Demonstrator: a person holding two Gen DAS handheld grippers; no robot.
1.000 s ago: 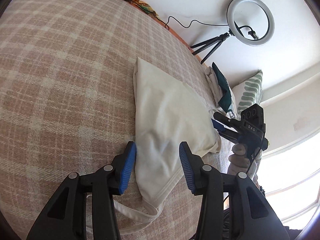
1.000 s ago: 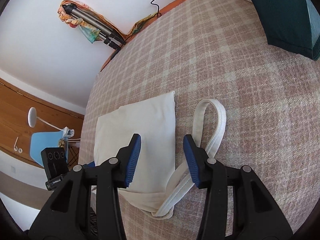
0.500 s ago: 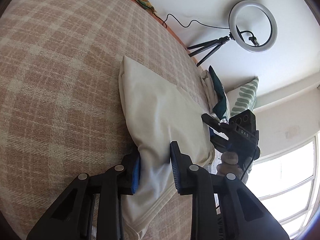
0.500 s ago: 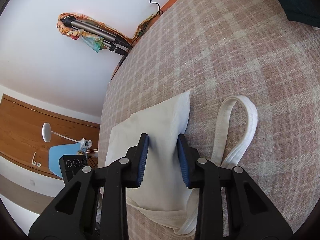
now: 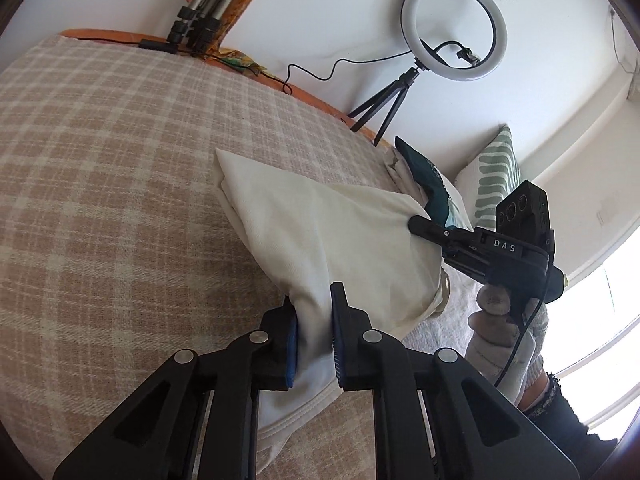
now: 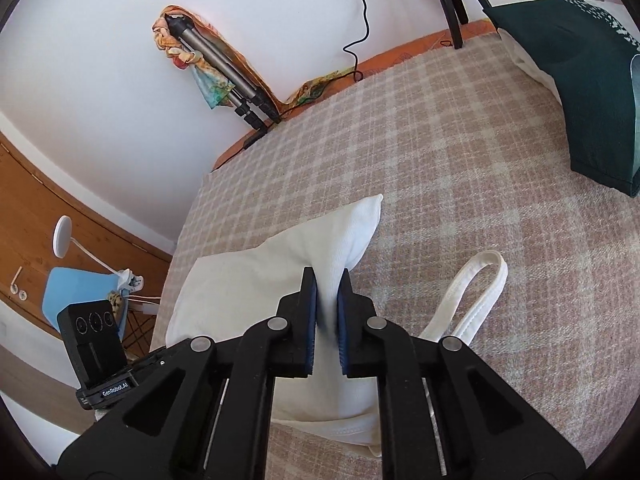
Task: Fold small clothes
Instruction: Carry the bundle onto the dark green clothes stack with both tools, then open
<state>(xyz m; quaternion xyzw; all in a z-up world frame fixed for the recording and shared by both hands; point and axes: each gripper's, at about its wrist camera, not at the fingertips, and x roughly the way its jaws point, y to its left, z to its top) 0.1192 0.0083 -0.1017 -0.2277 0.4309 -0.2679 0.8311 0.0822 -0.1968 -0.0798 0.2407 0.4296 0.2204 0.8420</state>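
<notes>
Where the checked blanket (image 5: 120, 208) covers the bed, a folded tripod (image 5: 196, 28) wrapped in a coloured scarf leans on the white wall at far left, its black cable (image 5: 320, 72) trailing right to a ring light (image 5: 454, 34) on a small stand. Further right lie a dark green garment (image 5: 428, 188) and a leaf-patterned cushion (image 5: 494, 176); none of these lies over the cream garment (image 5: 320, 232), which lies mid-bed, its near edge raised. Left tongs (image 5: 312, 344): jaws closing, blue pads pressing a pinched fold of the near edge. Right tongs (image 6: 327, 320): jaws likewise closing, pads clamping a fold at the other near corner, with a gloved hand (image 5: 500, 332) on the handle. A white strap loop (image 6: 476, 292) of the garment rests on the blanket just right of them.
</notes>
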